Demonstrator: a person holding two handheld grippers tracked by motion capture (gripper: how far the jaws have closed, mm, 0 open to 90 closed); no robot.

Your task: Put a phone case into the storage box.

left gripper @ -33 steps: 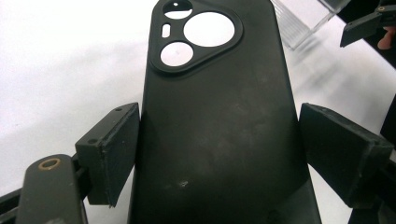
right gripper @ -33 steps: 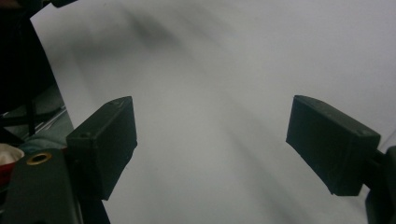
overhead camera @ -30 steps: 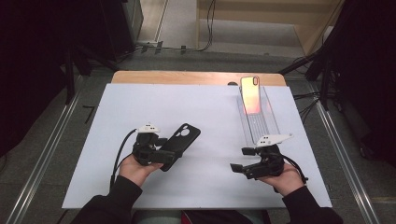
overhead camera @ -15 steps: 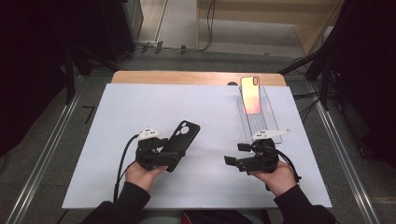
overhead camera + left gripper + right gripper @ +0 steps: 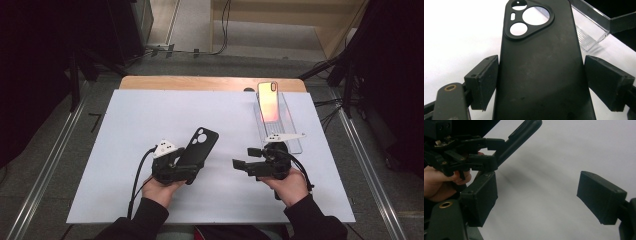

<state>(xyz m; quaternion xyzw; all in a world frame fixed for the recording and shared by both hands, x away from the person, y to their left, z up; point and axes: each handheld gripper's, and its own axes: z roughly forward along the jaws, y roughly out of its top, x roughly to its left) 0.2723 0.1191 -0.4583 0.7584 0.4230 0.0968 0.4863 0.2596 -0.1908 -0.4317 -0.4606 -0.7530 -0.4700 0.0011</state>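
A black phone case (image 5: 198, 146) with a triangular camera cutout is raised off the white mat, and my left gripper (image 5: 192, 171) is shut on its lower end. In the left gripper view both pads press the long edges of the black phone case (image 5: 541, 50) where my left gripper (image 5: 541, 72) grips it. My right gripper (image 5: 238, 165) is open and empty, low over the mat, pointing left toward the case. In the right gripper view my right gripper (image 5: 536, 190) faces the left hand and the black phone case (image 5: 522, 133). A phone (image 5: 269, 101) leans on a clear stand (image 5: 295, 141) at the back right.
A white mat (image 5: 125, 130) covers most of the table, and a wooden edge (image 5: 200, 83) shows at the back. Metal rails run along both sides on the floor. Cables trail from each gripper toward the person.
My right gripper has moved left and slightly forward, closing the distance to the case. The left gripper, still holding the case, has shifted only a little.
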